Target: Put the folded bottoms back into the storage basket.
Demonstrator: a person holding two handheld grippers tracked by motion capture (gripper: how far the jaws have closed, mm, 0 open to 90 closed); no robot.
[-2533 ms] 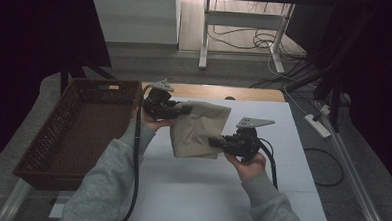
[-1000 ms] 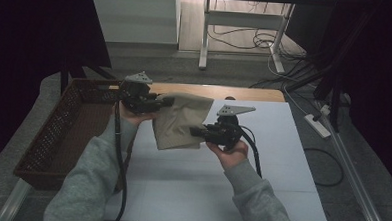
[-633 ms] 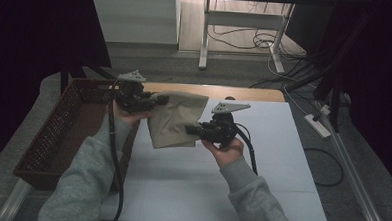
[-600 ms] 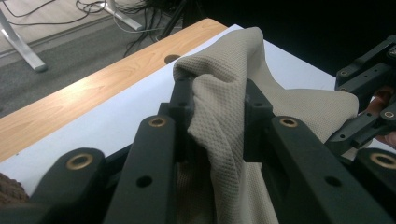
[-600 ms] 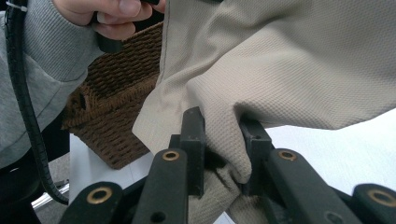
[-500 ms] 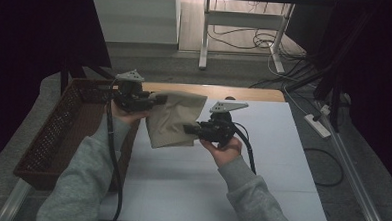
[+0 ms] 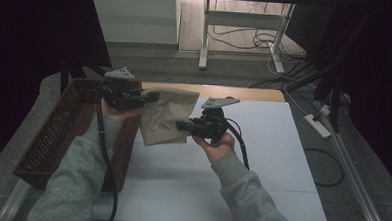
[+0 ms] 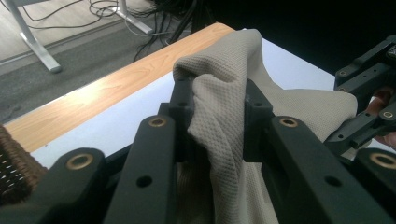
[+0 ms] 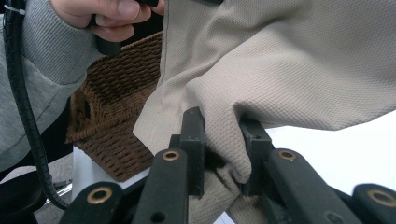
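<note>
- My left gripper [image 7: 145,95] is clenched on the beige cloth's [image 7: 166,114] upper corner; my right gripper [image 7: 184,125] pinches its lower edge.
- I'm holding it lifted between them, beside the wicker basket [image 7: 58,129], above the white table [image 7: 262,158], probably so it can go in.

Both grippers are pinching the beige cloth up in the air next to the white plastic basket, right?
Almost. The basket is not white plastic: it is brown and woven, as the high view shows. The rest holds: the left gripper and the right gripper each pinch the beige cloth, held up beside that basket.
</note>
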